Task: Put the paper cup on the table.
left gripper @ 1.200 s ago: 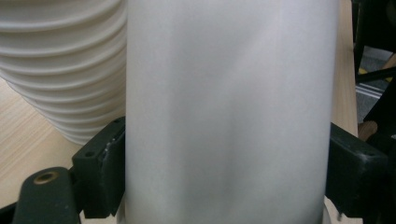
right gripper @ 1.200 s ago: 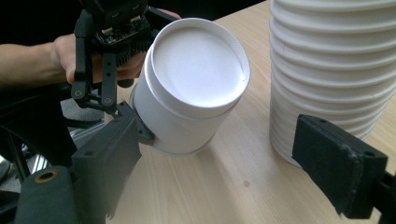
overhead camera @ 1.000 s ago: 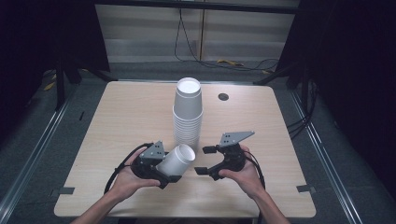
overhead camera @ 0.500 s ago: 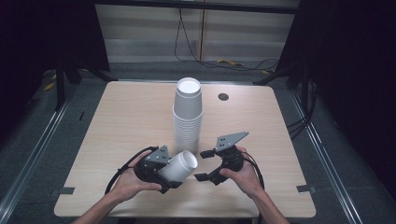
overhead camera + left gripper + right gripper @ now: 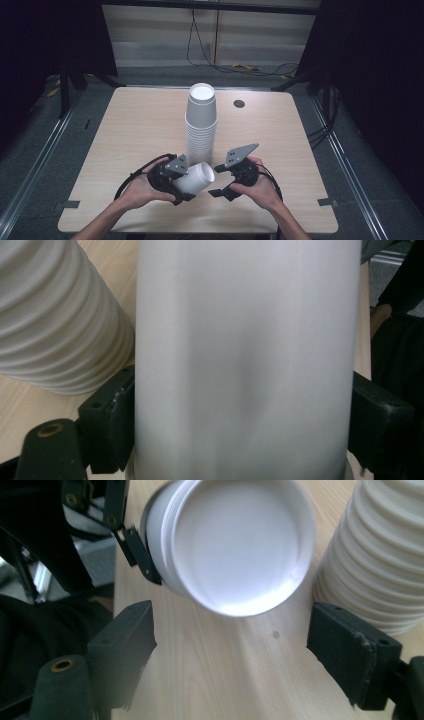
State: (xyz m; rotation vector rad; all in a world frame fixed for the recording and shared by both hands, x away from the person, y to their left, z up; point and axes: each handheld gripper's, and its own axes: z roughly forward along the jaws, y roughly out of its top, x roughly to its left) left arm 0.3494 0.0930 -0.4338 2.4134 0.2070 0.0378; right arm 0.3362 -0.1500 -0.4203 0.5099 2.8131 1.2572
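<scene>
Pale wooden bench (image 5: pixel 125 130) carried a tall white cup stack (image 5: pixel 200 125); the left hand-held gripper (image 5: pixel 181 186) pinched a loose cup (image 5: pixel 199 177) sideways beside it, the right hand-held gripper (image 5: pixel 216 181) spread, so squeezing risked crushing the cup or toppling the stack.

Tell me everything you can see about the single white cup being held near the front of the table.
The white cup looks like plain paper, smooth-walled, with a recessed round base. It lies tipped on its side above the wooden table, base pointing toward the right tool, whose jaws stand open and apart from it. The left tool is shut on its wall, one jaw on each side. It sits just in front of the tall cup stack.
</scene>
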